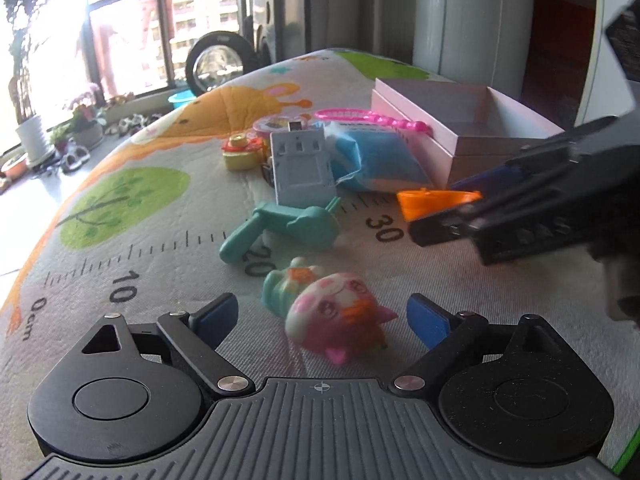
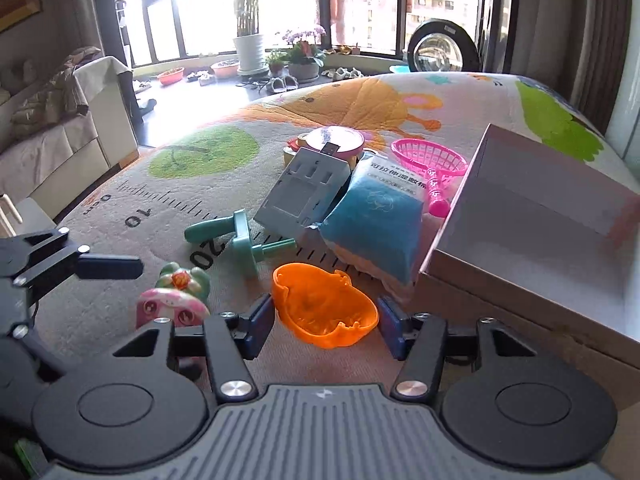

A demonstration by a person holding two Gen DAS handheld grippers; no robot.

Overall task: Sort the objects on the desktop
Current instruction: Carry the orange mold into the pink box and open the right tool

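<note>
My left gripper (image 1: 320, 320) is open, its blue pads on either side of a pink-and-white cat-faced toy (image 1: 336, 318) that lies on the play mat (image 1: 132, 216). The same toy shows at the left in the right wrist view (image 2: 170, 304). My right gripper (image 2: 326, 320) is open around an orange plastic mould (image 2: 320, 304); the pads stand just off its sides. In the left wrist view the mould (image 1: 432, 202) shows by the right gripper's fingers. An open pink box (image 2: 540, 216) stands right of the mould.
Behind lie a teal toy scooter (image 2: 244, 240), a grey plastic holder (image 2: 308, 192), a blue cotton-pad packet (image 2: 380, 216), a pink toy racket (image 2: 432, 160), and a small yellow-and-red toy (image 1: 240, 152). The mat's far edge drops to the floor by the window.
</note>
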